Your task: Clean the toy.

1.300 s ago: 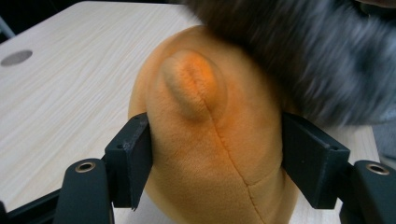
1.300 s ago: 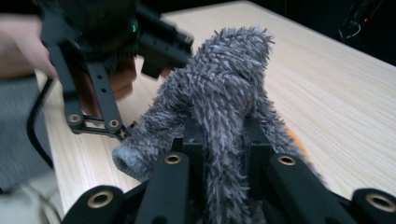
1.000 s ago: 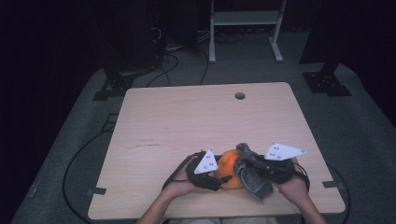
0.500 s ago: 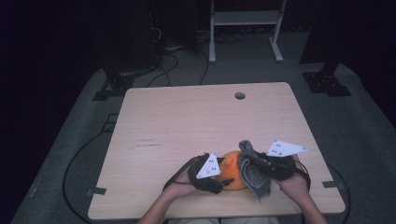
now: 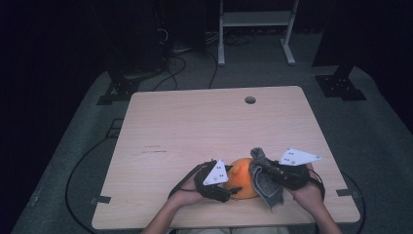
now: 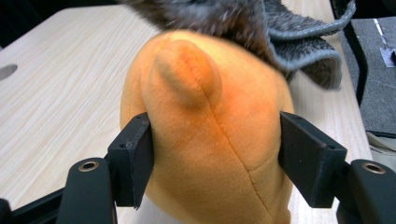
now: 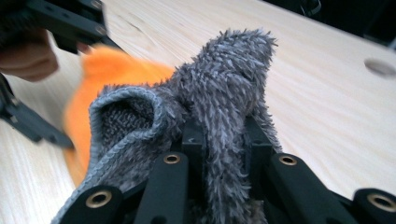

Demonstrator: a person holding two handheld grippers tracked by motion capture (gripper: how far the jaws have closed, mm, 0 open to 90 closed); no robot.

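An orange plush toy sits near the front edge of the wooden table. My left gripper is shut on it, and in the left gripper view the pads press into both sides of the plush toy. My right gripper is shut on a grey fuzzy cloth. The cloth bunches up between the right gripper jaws. It drapes against the right side of the plush toy and its top.
A round cable hole lies toward the table's far edge. Beyond the table are a white stand, black stand bases and floor cables. A hand holds the left gripper close beside the plush.
My right hand with the cloth has shifted slightly down and right along the plush toy's side. The left gripper and the toy have kept still.
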